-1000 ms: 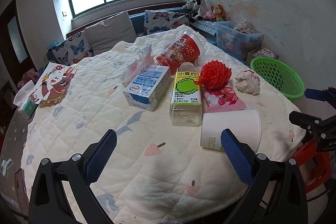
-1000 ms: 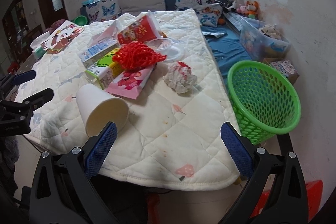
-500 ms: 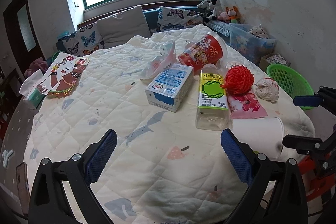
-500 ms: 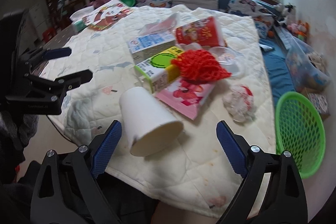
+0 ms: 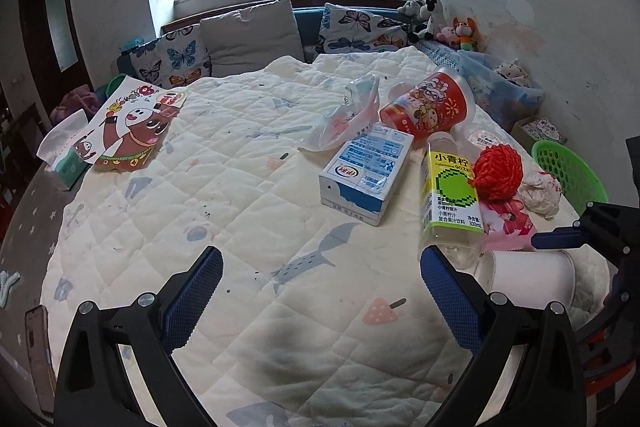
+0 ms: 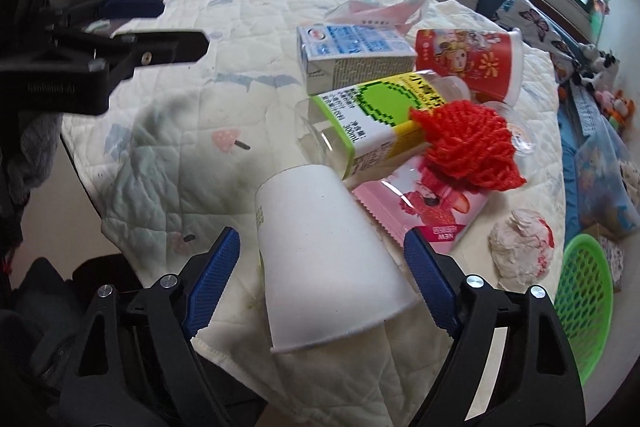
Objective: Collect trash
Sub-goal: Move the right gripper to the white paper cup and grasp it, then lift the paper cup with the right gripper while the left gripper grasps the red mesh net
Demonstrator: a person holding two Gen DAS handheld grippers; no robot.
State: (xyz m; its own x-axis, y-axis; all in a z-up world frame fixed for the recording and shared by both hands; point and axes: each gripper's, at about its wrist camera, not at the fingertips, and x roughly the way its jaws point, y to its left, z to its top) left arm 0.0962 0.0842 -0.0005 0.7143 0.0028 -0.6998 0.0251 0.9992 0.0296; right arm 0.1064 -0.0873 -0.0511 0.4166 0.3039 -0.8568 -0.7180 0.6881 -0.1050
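A white paper cup lies on its side at the quilted table's near edge, between the open jaws of my right gripper, which is not closed on it. The cup also shows in the left wrist view. Beyond it lie a lime drink bottle, a red mesh ball, a pink wrapper, a milk carton, a red noodle cup and a crumpled tissue. My left gripper is open and empty over bare quilt.
A green mesh basket stands off the table's right edge, also in the left wrist view. A clear plastic bag, a cartoon paper bag and a tissue box lie farther back. Cushions line the window bench.
My right gripper has moved in on the white cup, which now lies between its jaws. My left gripper has swung left, away from the trash pile.
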